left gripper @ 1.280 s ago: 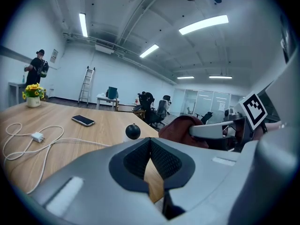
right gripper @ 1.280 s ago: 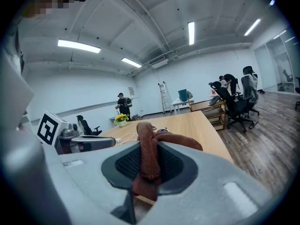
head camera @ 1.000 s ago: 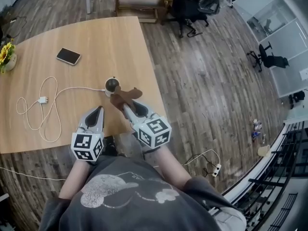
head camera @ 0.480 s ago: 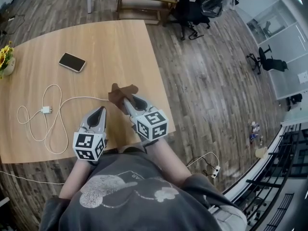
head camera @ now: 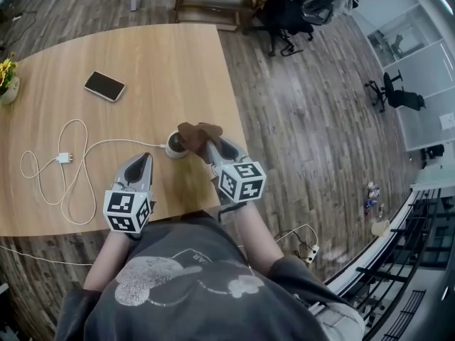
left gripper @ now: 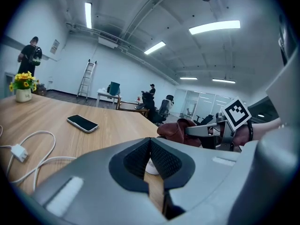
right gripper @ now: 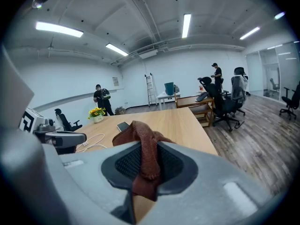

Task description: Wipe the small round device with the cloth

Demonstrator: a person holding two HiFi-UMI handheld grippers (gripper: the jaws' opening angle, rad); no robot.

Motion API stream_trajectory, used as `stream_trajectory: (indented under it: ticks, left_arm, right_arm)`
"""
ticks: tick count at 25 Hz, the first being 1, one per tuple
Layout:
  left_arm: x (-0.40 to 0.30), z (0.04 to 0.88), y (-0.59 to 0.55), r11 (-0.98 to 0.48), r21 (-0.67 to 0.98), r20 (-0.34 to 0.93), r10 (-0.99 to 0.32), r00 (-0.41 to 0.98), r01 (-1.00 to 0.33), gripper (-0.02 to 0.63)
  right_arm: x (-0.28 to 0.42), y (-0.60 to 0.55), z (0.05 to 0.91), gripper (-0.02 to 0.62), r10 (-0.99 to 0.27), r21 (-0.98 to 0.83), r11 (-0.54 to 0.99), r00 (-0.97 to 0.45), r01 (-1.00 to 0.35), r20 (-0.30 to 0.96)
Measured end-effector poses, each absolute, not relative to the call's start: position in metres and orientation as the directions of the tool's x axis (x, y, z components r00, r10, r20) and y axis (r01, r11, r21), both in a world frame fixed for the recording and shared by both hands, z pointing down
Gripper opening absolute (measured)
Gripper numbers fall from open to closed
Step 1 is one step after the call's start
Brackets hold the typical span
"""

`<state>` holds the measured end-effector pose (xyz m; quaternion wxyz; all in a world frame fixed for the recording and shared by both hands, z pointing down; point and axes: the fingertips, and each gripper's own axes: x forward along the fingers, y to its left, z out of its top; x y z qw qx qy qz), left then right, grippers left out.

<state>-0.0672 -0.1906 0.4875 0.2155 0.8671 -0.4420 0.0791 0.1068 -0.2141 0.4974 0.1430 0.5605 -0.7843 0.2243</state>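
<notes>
**Cloth at the rim of the device**

Clamps the right gripper (head camera: 210,145) on a brown cloth (head camera: 197,132), with a fold pinched between the jaws and a bunch standing past the tips. Sets that bunch at the right rim of the device (head camera: 175,145), overlapping it in the head view; cannot confirm contact. Finds the device, round and dark on top with a pale rim, close to the near right edge of the table (head camera: 156,55), at the end of a white cable (head camera: 75,148). Holds the left gripper (head camera: 143,160) just left of the device and nearer, with jaws closed together and nothing between them. Shows a pale sliver of the device below the closed tips in the left gripper view. Routes the cable left from the device in loose loops, past a small white plug (head camera: 62,158). Locates a dark phone (head camera: 104,86) flat on the table, farther and to the left, well apart from the device. Locates yellow flowers (head camera: 6,77) at the far left edge. Shows office chairs (head camera: 298,6) on the wooden floor (head camera: 320,133) beyond the far right of the table, and people (right gripper: 102,100) standing far off in both gripper views
</notes>
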Motion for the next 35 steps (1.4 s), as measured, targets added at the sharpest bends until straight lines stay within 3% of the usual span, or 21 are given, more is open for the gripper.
stream_trajectory:
  ticks: [9,15,21,35]
  left_arm:
    - [-0.057,0.483,-0.187,-0.442,0.294,0.350,-0.775,0.526,-0.847,0.018]
    - [-0.060,0.479,-0.191,-0.395,0.276,0.352,-0.807,0.475,-0.876,0.018]
    - [-0.067,0.479,-0.195,-0.350,0.269,0.362,-0.827,0.431,-0.897,0.018]
    - [-0.059,0.501,-0.179,-0.318,0.258,0.434,-0.805,0.404,-0.912,0.018]
  right_arm:
    - [0.092,-0.206,0.456,0.063,-0.795,-0.211,0.454,-0.501,-0.865,0.341]
    - [0.064,-0.189,0.448,0.063,-0.703,-0.247,0.599,-0.648,-0.761,0.292]
    - [0.041,-0.168,0.482,0.063,-0.581,-0.289,0.676,-0.732,-0.678,0.356]
    - [0.050,-0.179,0.588,0.063,-0.485,-0.376,0.575,-0.673,-0.726,0.558]
